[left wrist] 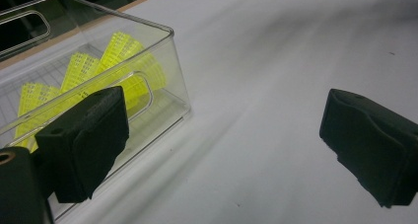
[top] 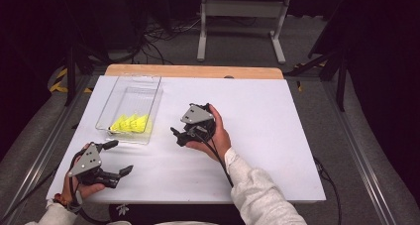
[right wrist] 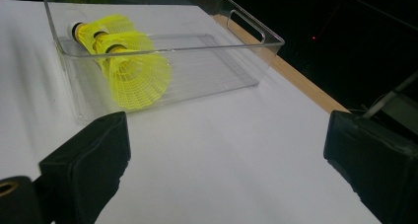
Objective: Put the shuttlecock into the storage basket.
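You find no readable text, label, brand, number or sign here: the clear bin (top: 130, 106) at upper left of the frame and the yellow shuttlecocks (top: 130, 123) inside it carry none.

A lab or test room, dim except for the lit work surface. A white table (top: 257, 136) with a wooden edge (top: 193, 71) at 12 o'clock stands on grey carpet (top: 317, 41). Loose black cables (top: 158, 36) lie tangled on the floor at 11 o'clock, beside the white metal legs of a stand (top: 237, 17) at 12. Yellow-and-black hazard tape (top: 59, 81) marks the floor at 9 o'clock. Metal rails (top: 361, 165) run along both sides of the table.
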